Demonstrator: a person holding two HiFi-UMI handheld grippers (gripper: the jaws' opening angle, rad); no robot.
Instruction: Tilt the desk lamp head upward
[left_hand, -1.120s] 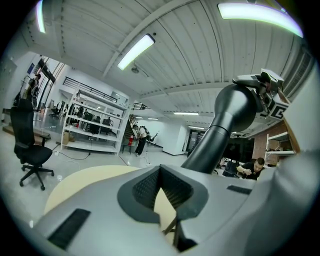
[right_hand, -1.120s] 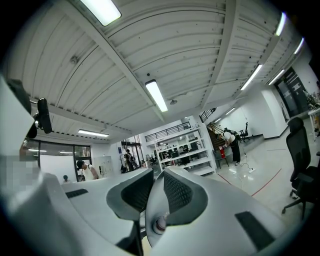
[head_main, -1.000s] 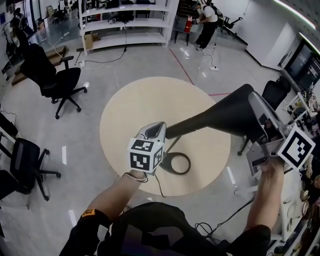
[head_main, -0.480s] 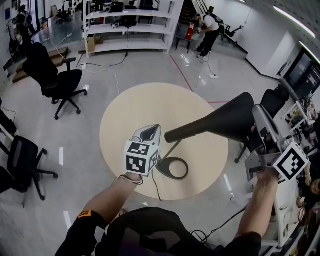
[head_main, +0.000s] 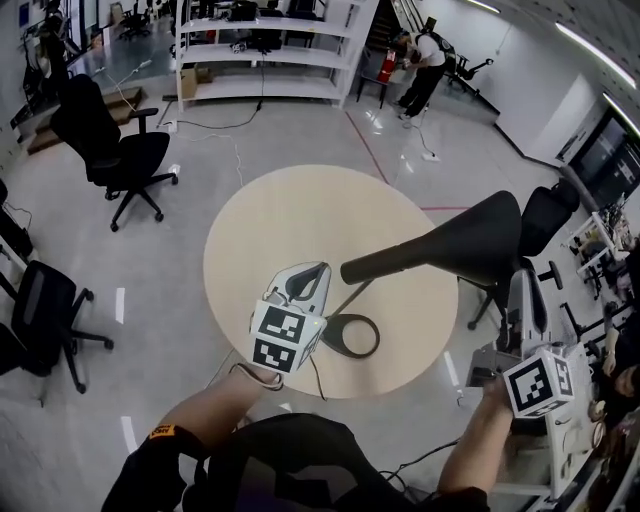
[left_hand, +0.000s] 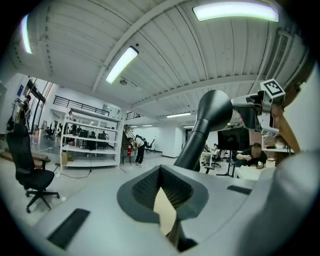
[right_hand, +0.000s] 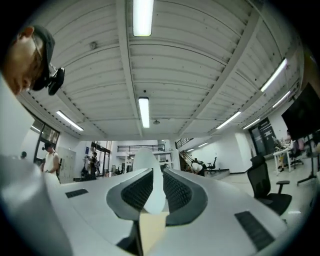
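In the head view, the desk lamp is seen on the round counter (head_main: 270, 220). Its ring base (head_main: 350, 336) sits toward the near edge, and its dark lamp head (head_main: 478, 240) is carried out past the counter's right rim on a tapering arm (head_main: 395, 257). The lamp's long axis is thus laid from low left to high right. The left gripper (head_main: 315, 272) is held just beside the arm's narrow lower end. The right gripper (head_main: 526, 295) is found below and to the right of the lamp head, apart from it yet the nearer of the two. Any further lift is judged to call for a reach up and to the left from that side.

In the left gripper view, the left jaws are seen with their tips brought together on nothing, and only the counter's pale top shows through the gap behind them. The arm is shown rising steeply just beyond and right of the tips. That steepness is flattened in the head view.

In the right gripper view, the right jaws are seen standing a little apart with none of the lamp between them. A pale shape fills the slit, and what it is cannot be told. The lamp is left out of this view altogether, so the gripper is judged to be aimed away from the head.
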